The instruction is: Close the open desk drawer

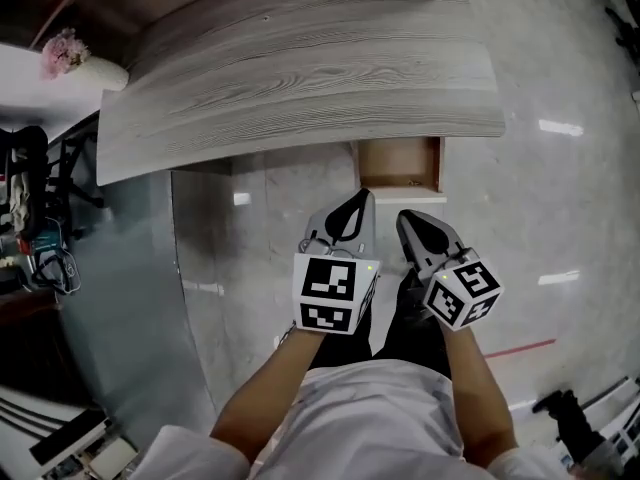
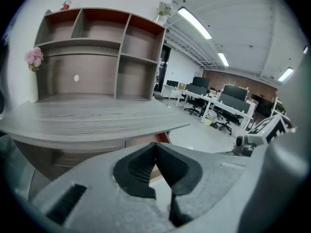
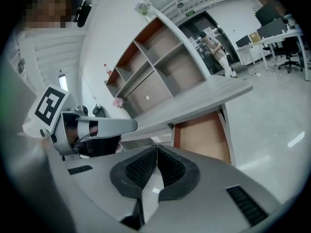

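Lighting: bright, even, indoor, from overhead ceiling strip lights (image 2: 194, 23). Glare: white reflected patches on the glossy floor (image 1: 560, 128). Shadows: faint, deeper beneath the desk top (image 1: 300, 88). Distortion: strong fisheye, straight edges bowed, with a black vignette round both gripper views. Focus: left gripper (image 2: 155, 147) and right gripper (image 3: 156, 148) near the lens, soft; background sharper.

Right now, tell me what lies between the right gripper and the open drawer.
Nothing: the head view shows only bare floor between right gripper and drawer.
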